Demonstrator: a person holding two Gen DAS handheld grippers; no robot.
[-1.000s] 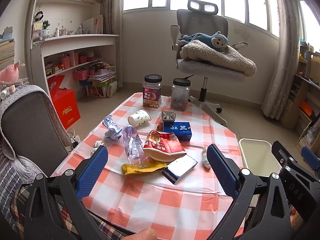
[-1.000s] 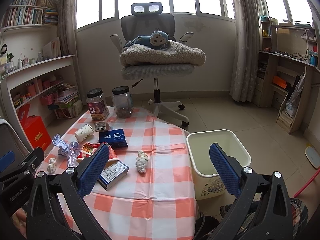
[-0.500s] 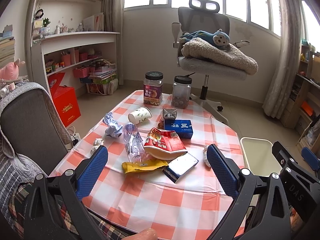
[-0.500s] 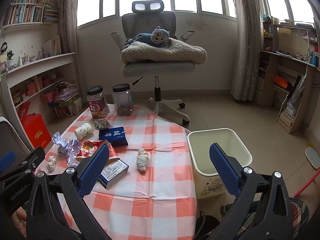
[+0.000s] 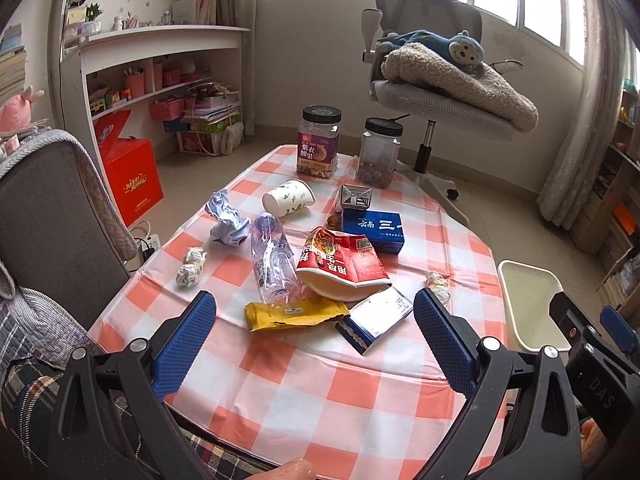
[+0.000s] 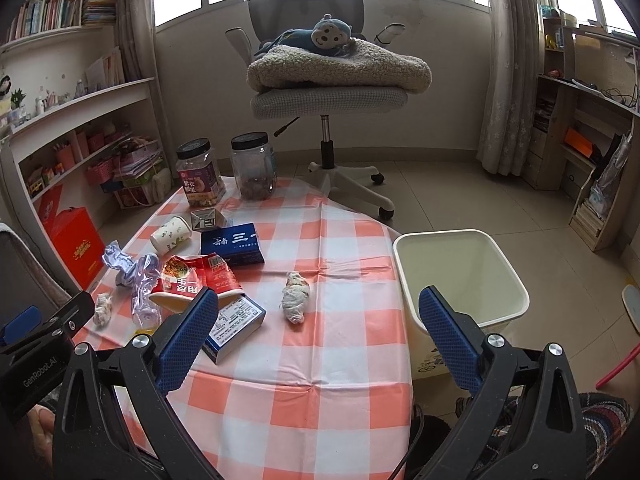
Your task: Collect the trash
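Over the near edge of the checked table (image 5: 320,396), your left gripper (image 5: 316,330) has tipped downward since a second ago (jaws wide apart, holding nothing), so the yellow wrapper (image 5: 294,313) now sits between its fingers, the likely first pick. From the right wrist, your right gripper (image 6: 318,328) is equally wide and empty; the crumpled tissue wad (image 6: 295,297) lies ahead, the cream bin (image 6: 460,276) beside the table.

Two black-lidded jars at the far end of the checkered surface (image 6: 352,364): a nut jar (image 5: 319,142) and a clear jar (image 5: 378,152) right beside it. Behind them there's a grey office chair (image 6: 326,92) with a fuzzy blanket (image 6: 340,66) and a blue monkey plush (image 6: 320,36) on top. A red box (image 5: 130,176) sits on the floor by the white shelves (image 5: 160,60).
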